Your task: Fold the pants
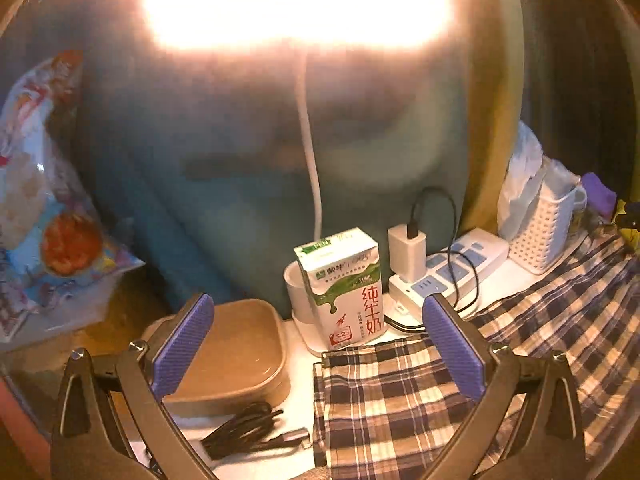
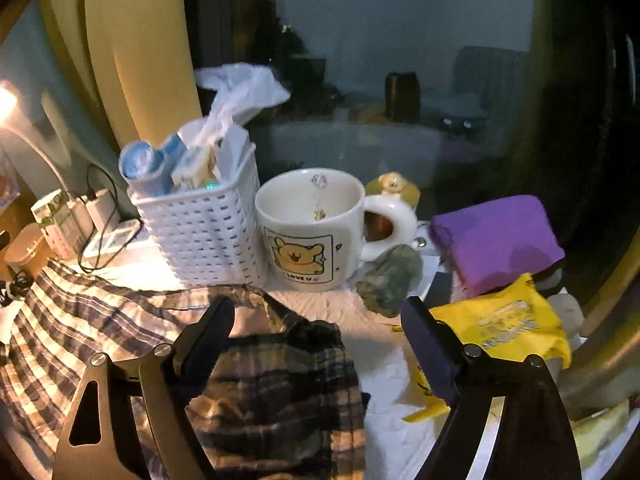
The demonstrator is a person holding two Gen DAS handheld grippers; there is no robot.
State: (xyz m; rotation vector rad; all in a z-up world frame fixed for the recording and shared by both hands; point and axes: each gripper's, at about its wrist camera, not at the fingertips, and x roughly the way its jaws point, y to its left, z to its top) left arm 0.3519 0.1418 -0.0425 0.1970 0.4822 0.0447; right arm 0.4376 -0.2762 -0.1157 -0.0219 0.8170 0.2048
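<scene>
Left gripper (image 1: pixel 320 344) wide open, tilted down over plaid pants (image 1: pixel 384 396); right gripper (image 2: pixel 320 332) open, steeper, cloth at six o'clock untouched.

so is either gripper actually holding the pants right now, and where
Nothing is held. The left gripper and the right gripper both stand open over the plaid pants, pads clear of the cloth.
</scene>
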